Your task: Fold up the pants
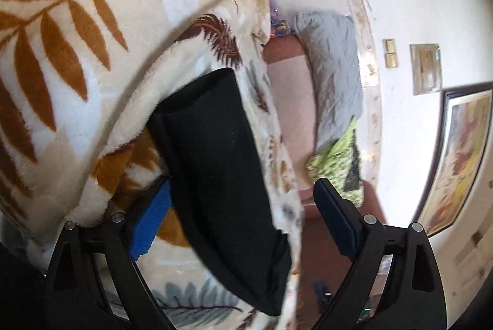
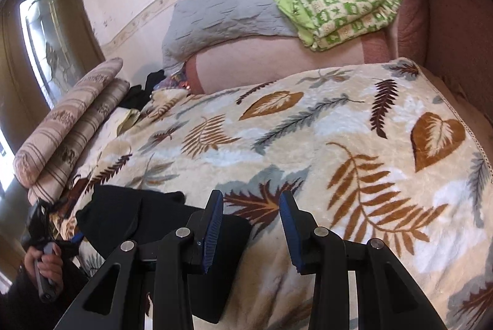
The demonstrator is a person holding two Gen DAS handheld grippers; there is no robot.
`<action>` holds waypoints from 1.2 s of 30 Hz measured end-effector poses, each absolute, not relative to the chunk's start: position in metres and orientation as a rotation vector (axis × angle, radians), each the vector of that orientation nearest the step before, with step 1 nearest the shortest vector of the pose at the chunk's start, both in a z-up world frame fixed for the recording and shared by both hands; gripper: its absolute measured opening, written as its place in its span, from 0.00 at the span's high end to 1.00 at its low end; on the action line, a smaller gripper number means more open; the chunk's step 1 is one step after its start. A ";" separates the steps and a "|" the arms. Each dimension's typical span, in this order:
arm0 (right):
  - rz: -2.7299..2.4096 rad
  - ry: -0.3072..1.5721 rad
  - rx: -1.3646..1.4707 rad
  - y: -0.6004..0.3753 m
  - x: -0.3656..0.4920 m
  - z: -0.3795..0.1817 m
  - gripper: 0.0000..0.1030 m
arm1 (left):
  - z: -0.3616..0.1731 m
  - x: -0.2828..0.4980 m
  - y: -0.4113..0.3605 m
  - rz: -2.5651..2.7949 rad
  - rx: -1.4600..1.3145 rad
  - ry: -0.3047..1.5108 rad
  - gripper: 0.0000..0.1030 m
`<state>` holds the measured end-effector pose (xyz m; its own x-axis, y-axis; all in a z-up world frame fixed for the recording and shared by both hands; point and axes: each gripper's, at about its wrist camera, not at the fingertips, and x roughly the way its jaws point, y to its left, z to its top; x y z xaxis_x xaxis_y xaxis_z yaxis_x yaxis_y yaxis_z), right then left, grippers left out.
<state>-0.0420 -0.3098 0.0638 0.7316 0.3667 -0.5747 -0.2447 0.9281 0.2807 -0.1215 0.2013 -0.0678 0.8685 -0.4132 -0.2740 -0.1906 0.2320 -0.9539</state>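
Black pants (image 1: 215,142), soft knit, folded into thick oblong, lie on fleecy leaf-print blanket (image 2: 308,145) covering bed. Left tool (image 1: 243,216): jaws spread wide either side of pants, pads clear. Right tool (image 2: 251,225): jaws part-spread, empty, above pants' edge. Grey quilted pillow (image 2: 222,12) behind.

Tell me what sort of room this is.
Most likely a bedroom in a home. A bed is spread with a leaf-print blanket, with striped pillows stacked at one end, folded bedding piled by the wall, and a framed picture hanging there. The black pants lie on the blanket.
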 end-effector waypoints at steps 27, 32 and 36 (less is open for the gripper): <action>0.344 0.700 0.157 -0.300 -0.040 0.057 0.65 | -0.038 -0.118 0.160 0.062 -0.824 0.561 0.86; 0.344 0.697 0.164 -0.300 -0.041 0.057 0.65 | 0.007 -0.127 0.100 0.098 -0.362 0.422 0.86; 0.389 0.690 0.230 -0.304 -0.043 0.058 0.65 | 0.026 -0.133 0.037 0.043 -0.060 0.324 0.87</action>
